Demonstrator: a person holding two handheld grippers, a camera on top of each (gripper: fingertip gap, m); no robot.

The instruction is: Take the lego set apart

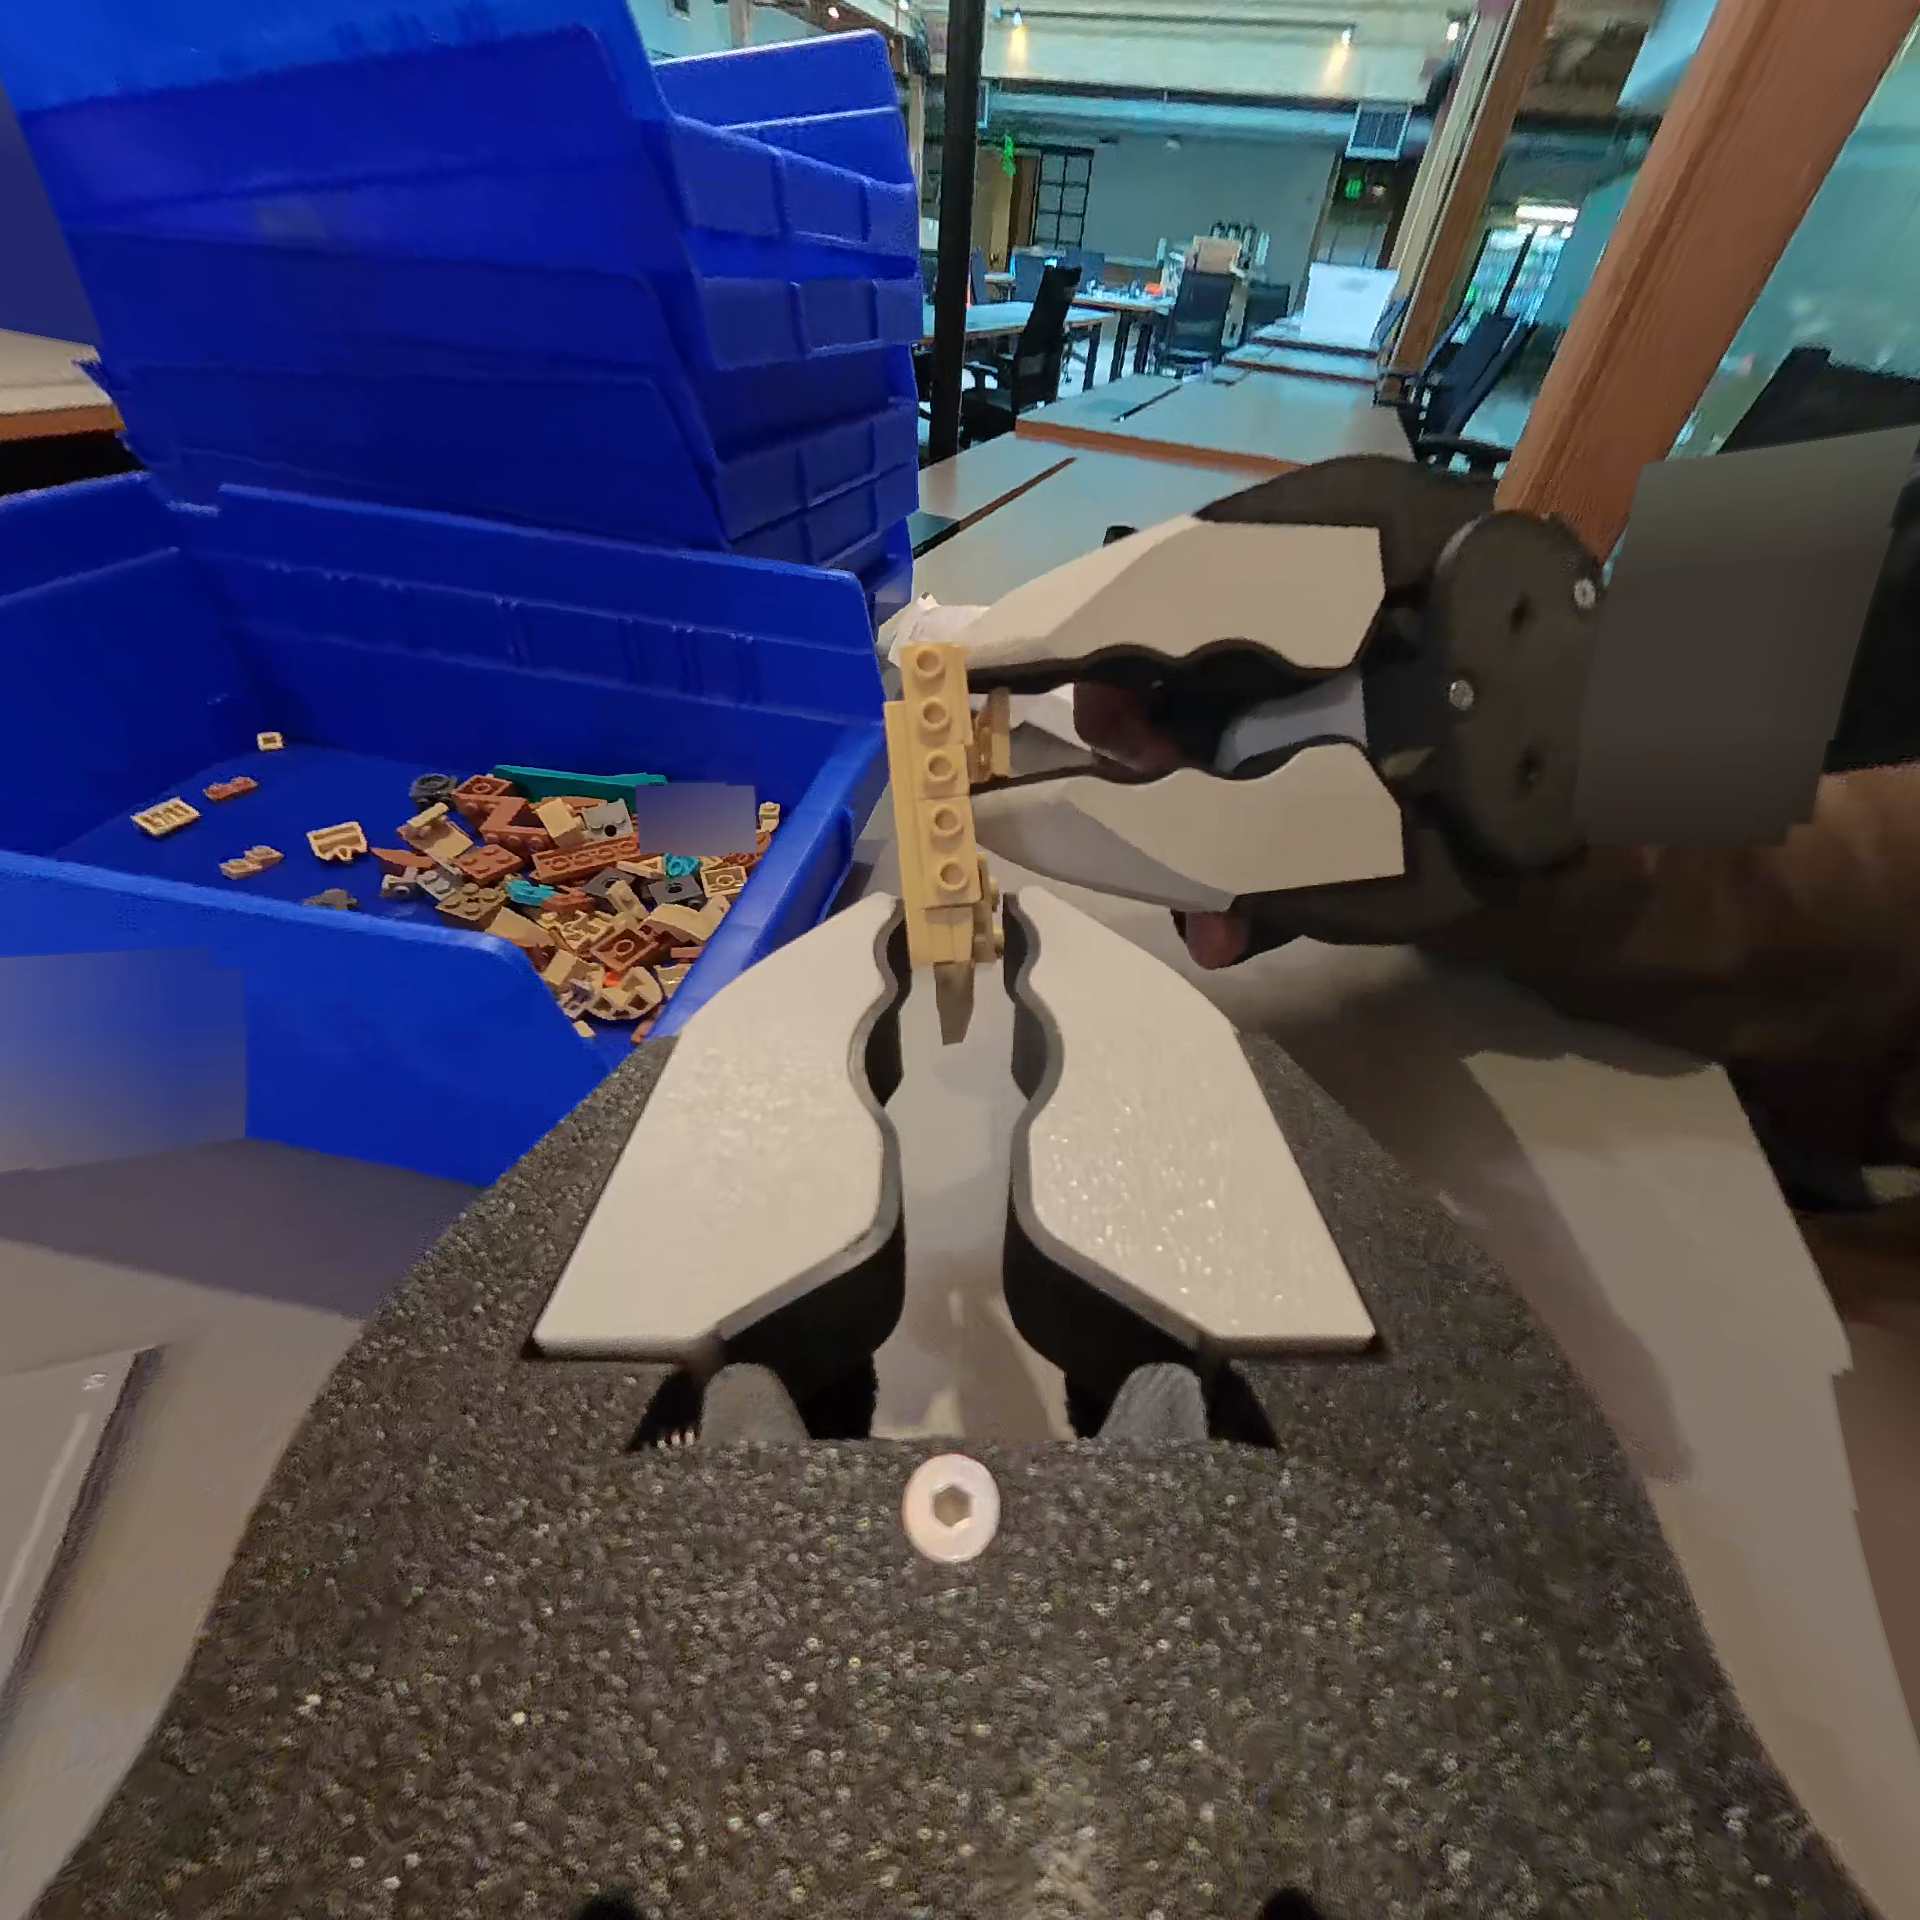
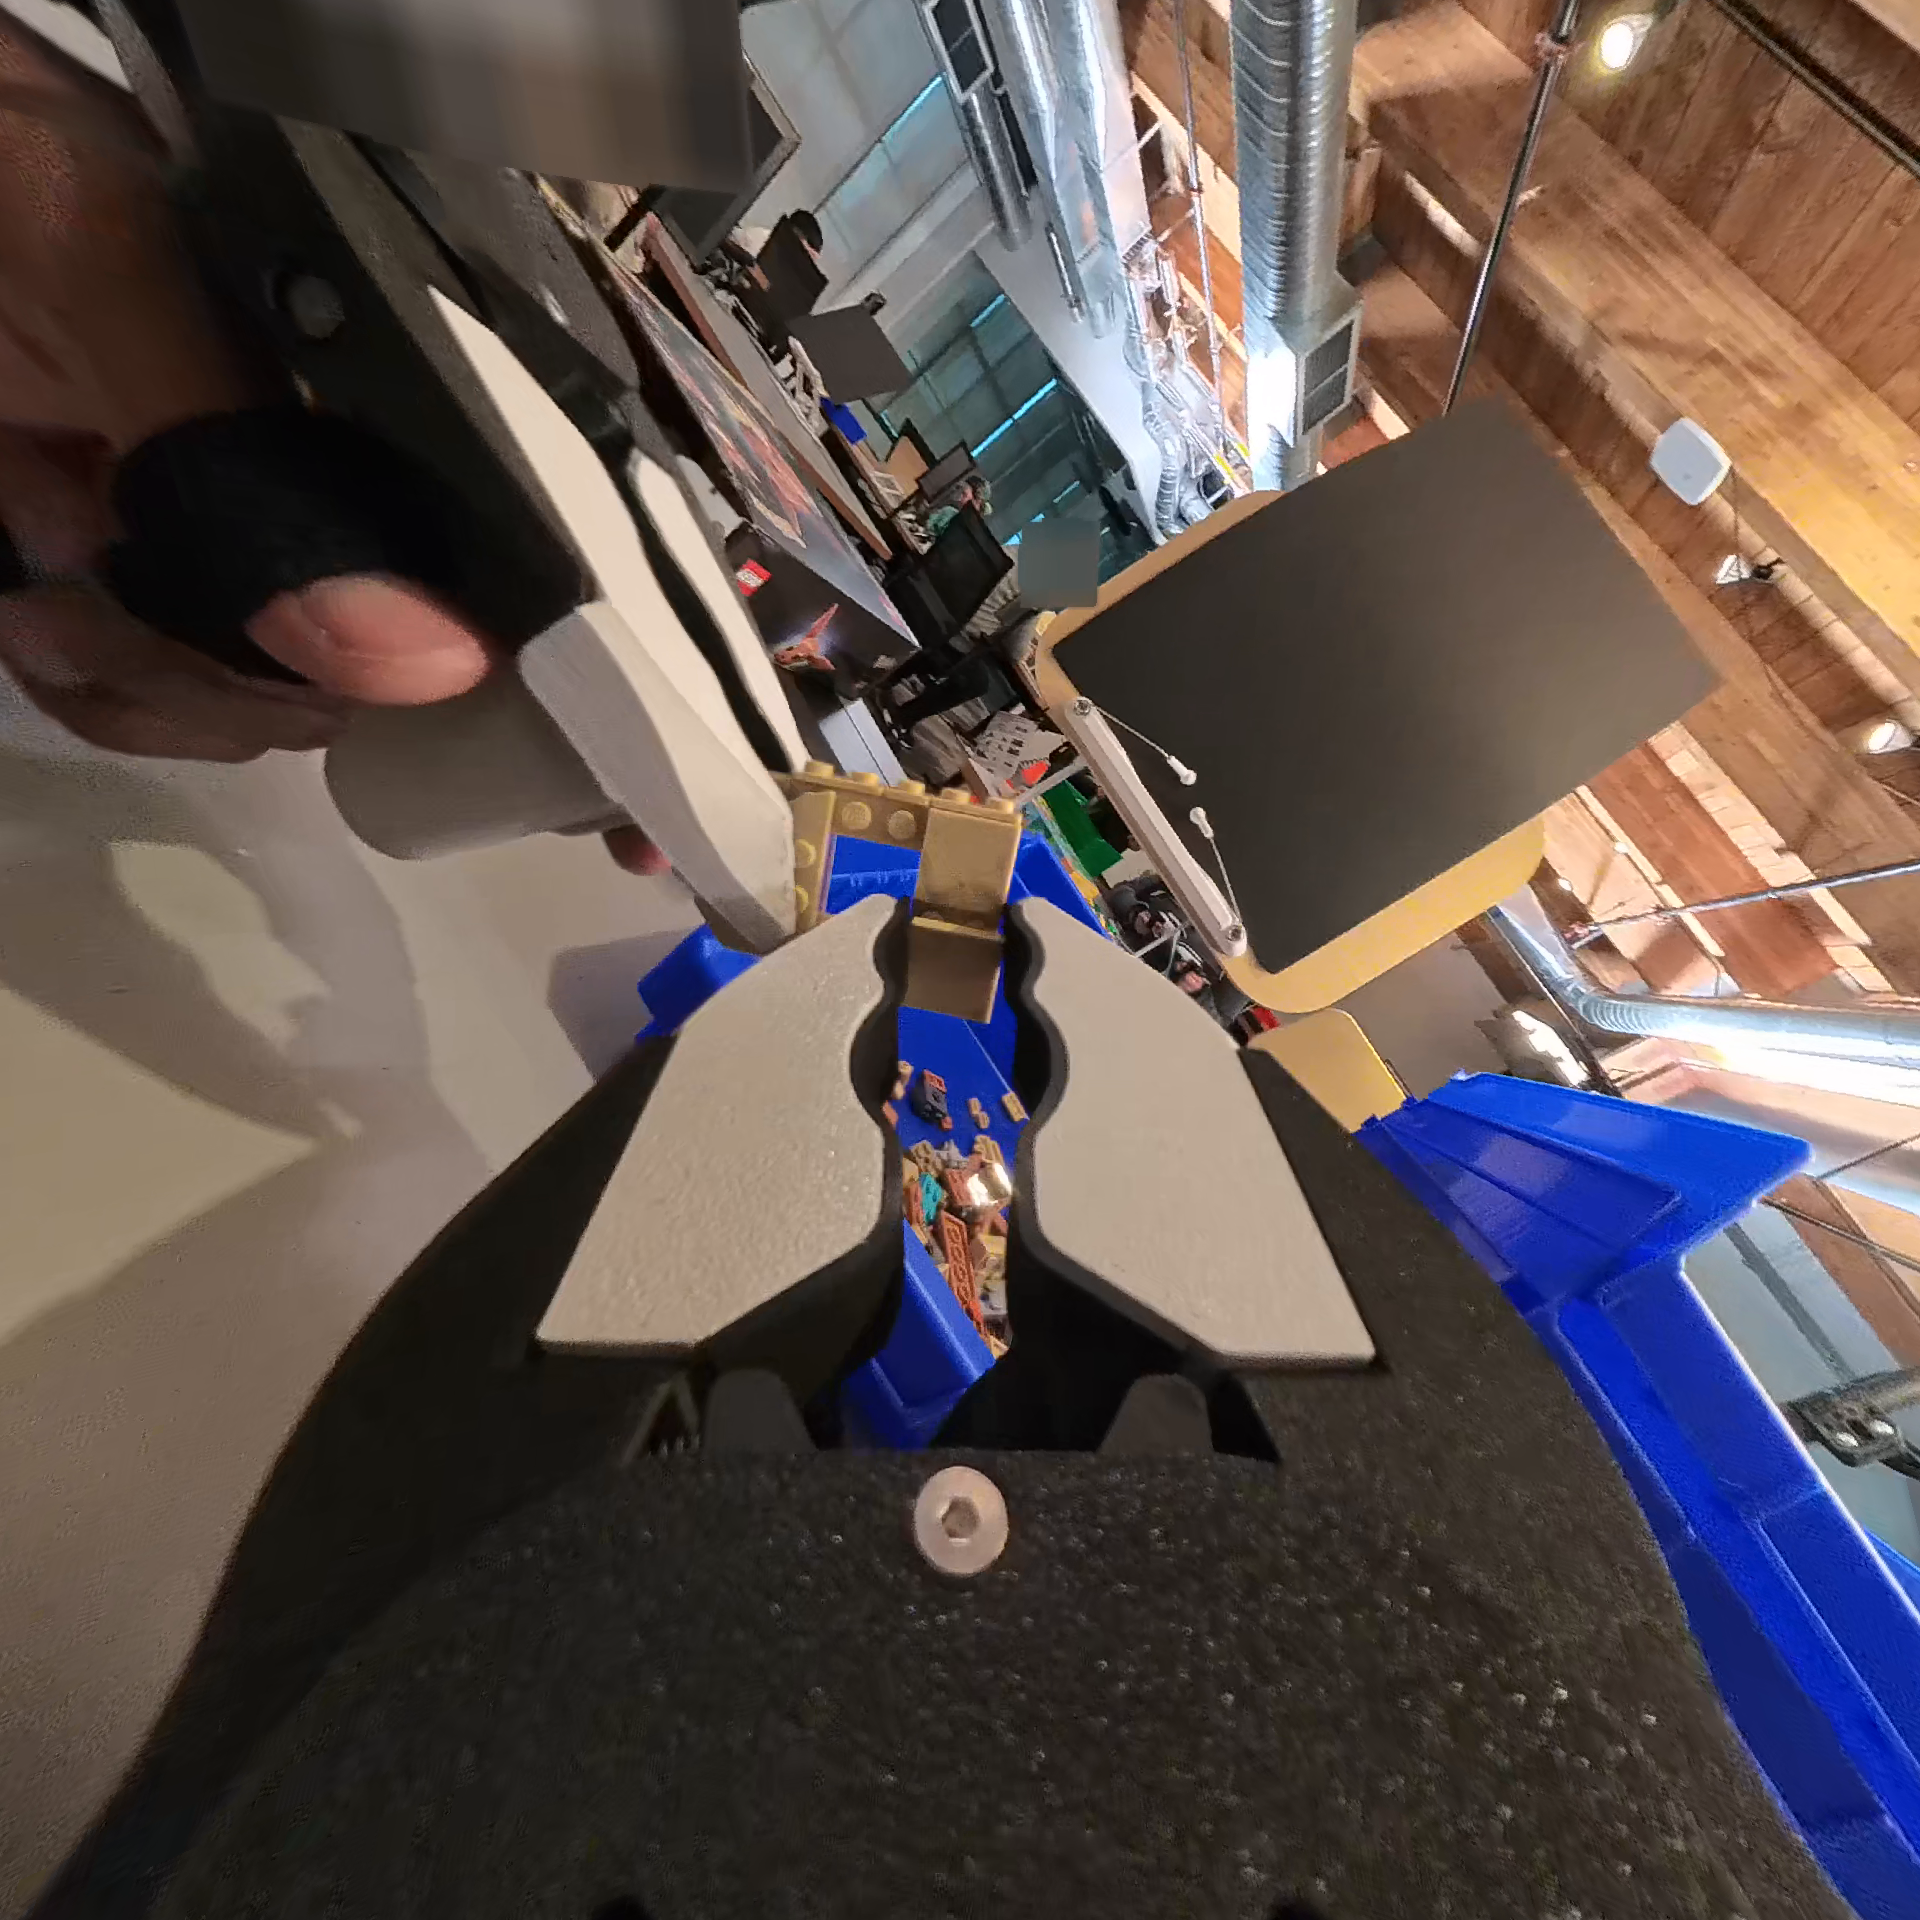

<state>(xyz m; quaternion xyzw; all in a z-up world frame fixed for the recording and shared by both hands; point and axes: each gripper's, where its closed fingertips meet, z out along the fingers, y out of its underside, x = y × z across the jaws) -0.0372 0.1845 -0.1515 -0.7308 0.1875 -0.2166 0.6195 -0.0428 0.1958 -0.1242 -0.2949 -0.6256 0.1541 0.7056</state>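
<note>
tan brick assembly [image 1: 940, 810] stands upright between the two grippers, its long axis running up and down in the left wrist view, with a row of round studs facing the camera. its lower end sits between the tips of the left gripper [image 1: 951, 925], whose jaws are drawn close and pinch it from both sides. a narrow tan piece hangs below the pinch, pointing down toward the worktop [image 1: 1299, 1039].

the right gripper [image 1: 982, 727] comes in sideways from the right of the left jaws, at the height of the assembly's upper half. in the right wrist view its own jaws [image 2: 951, 935] are close together and clamp a flat tan slope piece [image 2: 961, 904] that belongs to the same assembly; the studded strip runs crosswise just beyond the jaw tips. a gloved hand [image 2: 312, 603] holds the other gripper at the upper left there.

the worktop is smooth and grey. to the left of the left jaws a blue bin [image 1: 436, 1039] holds loose bricks [image 1: 561, 873] in tan, brown, grey and teal. behind it a stack of blue bins [image 1: 468, 312] leans. beyond is a large open room with long desks, dark chairs [image 1: 1039, 343], a wooden post [image 1: 1714, 260] and, in the right wrist view, a timber ceiling with silver ducts [image 2: 1288, 208].
</note>
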